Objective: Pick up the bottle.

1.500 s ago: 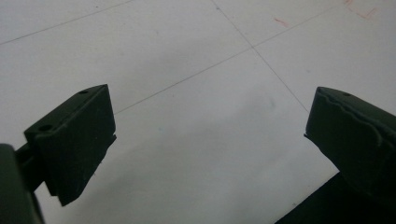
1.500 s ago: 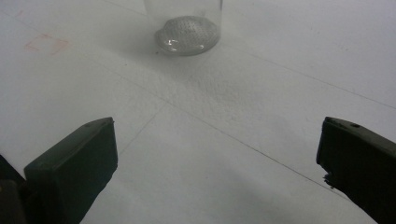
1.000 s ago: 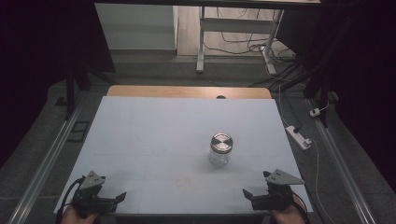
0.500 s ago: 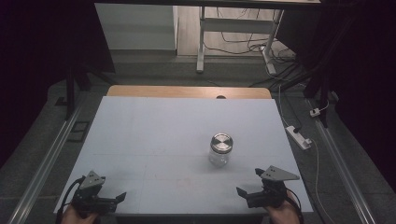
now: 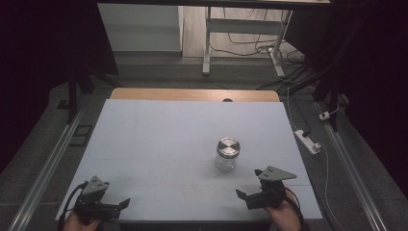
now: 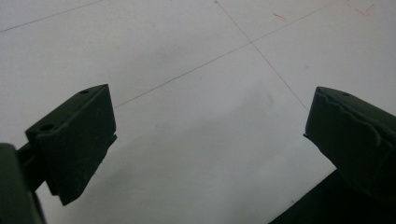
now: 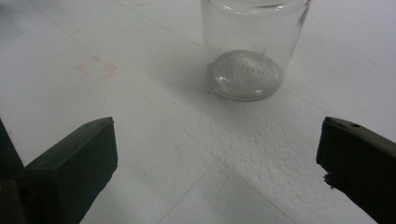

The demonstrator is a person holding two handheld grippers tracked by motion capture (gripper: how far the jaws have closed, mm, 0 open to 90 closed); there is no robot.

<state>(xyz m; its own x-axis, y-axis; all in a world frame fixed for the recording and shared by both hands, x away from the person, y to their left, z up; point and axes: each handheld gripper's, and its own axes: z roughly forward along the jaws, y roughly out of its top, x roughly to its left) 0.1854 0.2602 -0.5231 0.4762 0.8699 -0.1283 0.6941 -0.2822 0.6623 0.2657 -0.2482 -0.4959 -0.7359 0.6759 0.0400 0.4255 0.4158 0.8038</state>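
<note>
- A clear glass jar (image 5: 227, 154) with a metal screw lid (image 5: 228, 146) is seen standing upright on the white table (image 5: 159, 139), right of centre and towards the near half.
- The right gripper (image 5: 248, 196) is held low over the near right part of the table, just near of the jar and slightly to its right; jar and gripper are apart, with bare tabletop between them.
- In the right gripper view, the jar (image 7: 250, 46) is framed straight ahead between the two black jaws, which are spread wide with nothing between them; its dimpled glass base rests flat on the surface.
- A faint reddish mark (image 7: 97, 67) is seen on the tabletop to the left of the jar in that view.
- The left gripper (image 5: 120, 204) is held at the near left corner of the table, well apart from the jar.
- In the left gripper view, its jaws are likewise spread wide over bare white surface crossed by thin pencilled lines (image 6: 252, 43); nothing is gripped.
- Each gripper is held by a hand at the near edge, the right hand (image 5: 284, 215) partly seen behind its tool.
</note>
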